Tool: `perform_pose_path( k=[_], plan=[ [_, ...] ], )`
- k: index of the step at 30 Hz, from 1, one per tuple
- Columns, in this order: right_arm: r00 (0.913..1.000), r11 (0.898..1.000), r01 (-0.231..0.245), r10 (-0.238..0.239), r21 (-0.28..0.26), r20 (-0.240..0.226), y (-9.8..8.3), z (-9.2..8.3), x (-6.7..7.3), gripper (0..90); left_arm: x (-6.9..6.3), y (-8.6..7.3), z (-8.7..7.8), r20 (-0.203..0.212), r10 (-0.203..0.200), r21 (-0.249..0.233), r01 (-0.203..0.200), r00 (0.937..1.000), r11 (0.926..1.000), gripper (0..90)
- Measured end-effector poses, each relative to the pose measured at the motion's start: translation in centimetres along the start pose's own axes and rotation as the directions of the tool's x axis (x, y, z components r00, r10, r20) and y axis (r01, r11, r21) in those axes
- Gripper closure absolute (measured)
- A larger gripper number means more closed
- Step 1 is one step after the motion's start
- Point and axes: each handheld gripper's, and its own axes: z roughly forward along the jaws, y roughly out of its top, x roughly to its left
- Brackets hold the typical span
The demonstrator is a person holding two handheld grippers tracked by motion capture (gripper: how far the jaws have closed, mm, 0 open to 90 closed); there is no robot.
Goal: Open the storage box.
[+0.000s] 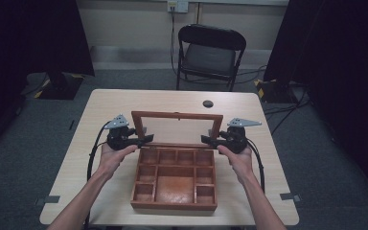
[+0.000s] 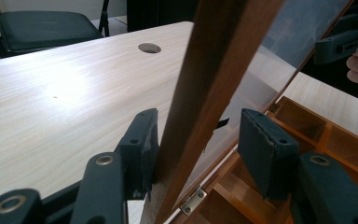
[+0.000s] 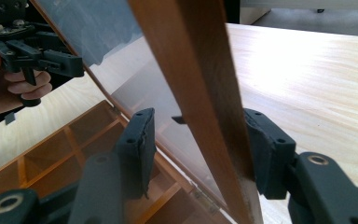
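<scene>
A wooden compartment box (image 1: 175, 179) sits open on the table, and its glass-paned lid (image 1: 177, 115) stands upright at the back. My left gripper (image 1: 146, 139) straddles the lid's left side rail (image 2: 205, 70). One pad (image 2: 142, 140) touches the wood, while the other pad (image 2: 261, 149) stands off it on the glass side. My right gripper (image 1: 207, 139) straddles the right rail (image 3: 191, 70) the same way: its outer pad (image 3: 265, 149) is against the wood and a gap shows at the inner pad (image 3: 137, 144). The box compartments are empty.
The light wooden table (image 1: 124, 103) has a round cable hole (image 1: 207, 103) behind the lid. A black folding chair (image 1: 210, 52) stands beyond the far edge. Dark curtains hang at both sides, and cables run on the floor at the right.
</scene>
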Motion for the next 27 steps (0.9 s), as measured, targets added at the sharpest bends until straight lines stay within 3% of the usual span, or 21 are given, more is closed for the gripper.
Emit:
perform_pose_path(
  k=[10,15,19,27],
  plan=[
    [0.9998,0.999,-0.017,0.018,-0.032,0.013,-0.1,0.6,-0.8,50.7,0.7,0.1,0.6,-0.007,-0.020,-0.002,0.020,0.9998,0.9998,49.3],
    [0.9996,1.000,-0.023,0.023,-0.021,0.016,-0.3,1.0,-1.2,51.1,1.0,-0.2,1.0,-0.015,-0.022,0.019,0.022,0.9997,0.9996,49.1],
    [0.9994,0.999,-0.023,0.024,-0.024,0.025,-0.4,1.1,-1.3,51.3,1.1,-0.6,1.2,-0.014,-0.050,0.001,0.050,0.9986,0.9987,49.1],
    [0.9989,0.999,-0.030,0.031,-0.017,0.035,-0.6,1.5,-1.7,50.8,1.5,-0.8,1.5,-0.020,-0.061,0.007,0.061,0.9979,0.9981,48.6]
  ],
)
